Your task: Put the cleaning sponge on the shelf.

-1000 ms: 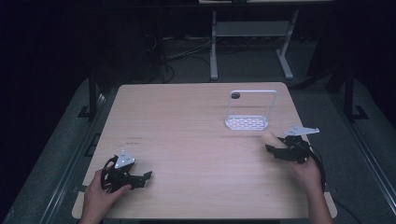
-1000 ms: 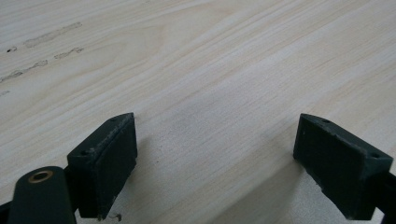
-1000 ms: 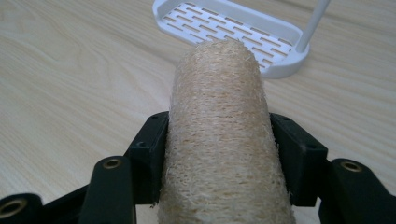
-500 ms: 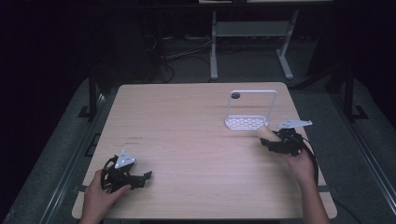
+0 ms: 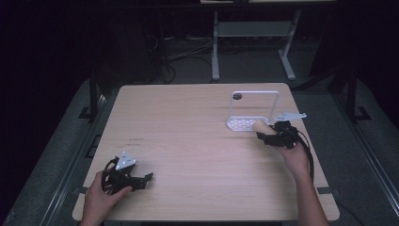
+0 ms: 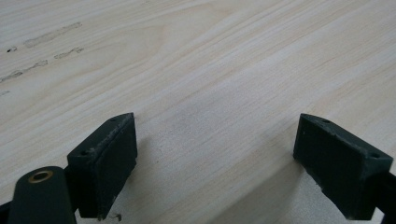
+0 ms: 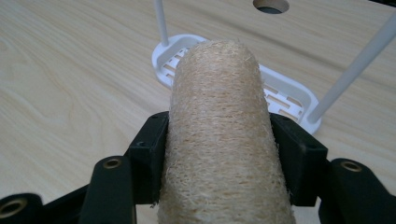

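The right gripper (image 5: pixel 269 135) sits out at the right side of the table (image 5: pixel 188 141), its jaws clamped on a tan loofah roll (image 7: pixel 219 140). In the right gripper view the two black pads press into the roll's sides, and the fibrous cylinder runs forward between them with its rounded end pointing at the white rack (image 7: pixel 299 95). From the high view, the roll's pale tip (image 5: pixel 259 125) hangs right at the near right edge of the rack's slotted base (image 5: pixel 237 123), close to it; whether it touches I cannot tell. The right hand (image 5: pixel 294 155) is wrapped around the gripper's body from behind, and the forearm reaches in from the near edge at a slant toward the far left. The grey plate on top tilts off to the right, and the cable loops back along the wrist.

The rack itself stands on the far right part of the table, with a thin white frame rising over its base and a dark round hole in the tabletop (image 5: pixel 237 96) just beyond.

Over on the near left, the left gripper (image 5: pixel 143 180) lies low on the wood, the left hand (image 5: pixel 101 200) curled around it. Its jaws stand wide apart in the left gripper view, bare wood grain between them and nothing held.
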Motion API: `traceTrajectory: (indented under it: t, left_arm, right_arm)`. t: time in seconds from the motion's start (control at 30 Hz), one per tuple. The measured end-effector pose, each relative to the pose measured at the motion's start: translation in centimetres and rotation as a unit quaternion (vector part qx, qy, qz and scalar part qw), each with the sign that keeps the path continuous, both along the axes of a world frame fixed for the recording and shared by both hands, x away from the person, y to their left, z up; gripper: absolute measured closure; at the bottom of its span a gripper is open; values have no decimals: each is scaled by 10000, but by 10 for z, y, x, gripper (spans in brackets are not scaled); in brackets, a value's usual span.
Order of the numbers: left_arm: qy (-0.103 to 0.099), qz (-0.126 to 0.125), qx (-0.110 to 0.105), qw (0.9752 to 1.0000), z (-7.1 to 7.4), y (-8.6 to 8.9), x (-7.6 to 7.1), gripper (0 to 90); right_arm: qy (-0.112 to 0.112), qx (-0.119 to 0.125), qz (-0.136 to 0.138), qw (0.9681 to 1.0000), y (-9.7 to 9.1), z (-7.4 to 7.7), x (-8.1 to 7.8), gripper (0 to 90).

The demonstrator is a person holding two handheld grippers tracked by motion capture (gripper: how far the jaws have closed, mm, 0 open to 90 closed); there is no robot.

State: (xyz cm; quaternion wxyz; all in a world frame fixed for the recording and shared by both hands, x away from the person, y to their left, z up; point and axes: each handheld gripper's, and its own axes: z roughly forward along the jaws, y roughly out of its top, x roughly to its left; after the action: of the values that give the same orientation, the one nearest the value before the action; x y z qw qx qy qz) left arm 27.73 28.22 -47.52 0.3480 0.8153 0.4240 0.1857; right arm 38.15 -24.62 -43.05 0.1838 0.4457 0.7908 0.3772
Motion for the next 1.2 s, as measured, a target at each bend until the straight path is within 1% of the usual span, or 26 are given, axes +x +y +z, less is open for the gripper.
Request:
traceTrajectory:
  t: [0.2, 0.4, 0.6, 0.67, 0.73, 0.77, 0.93, 1.0, 1.2]
  left_arm:
    - [10, 0, 8, 10000, 0, 0, 0, 130]
    - [15, -2, 8, 10000, 0, 0, 0, 130]
    - [9, 2, 5, 10000, 0, 0, 0, 130]
    - [11, -1, 9, 10000, 0, 0, 0, 130]
    - [16, -5, 14, 10000, 0, 0, 0, 130]
    - [10, -2, 9, 10000, 0, 0, 0, 130]
    - [11, -2, 10, 10000, 0, 0, 0, 130]
    - [11, -3, 12, 10000, 0, 0, 0, 130]
    - [14, -8, 17, 10000, 0, 0, 0, 130]
  right_arm:
    - [29, 11, 15, 10000, 6, 2, 10, 419]
    - [43, -51, 72, 10000, 14, 3, 20, 420]
    - [59, -54, 102, 9999, 22, 2, 30, 420]
    - [33, -60, 109, 9999, 25, 1, 33, 420]
    - [84, -61, 128, 9999, 28, 0, 37, 420]
    - [68, -68, 141, 9999, 30, -1, 39, 420]
    - [143, -92, 162, 9997, 38, -5, 48, 420]
    - [77, -106, 172, 9998, 40, -7, 51, 420]
    - [220, -112, 135, 9996, 45, -15, 58, 420]
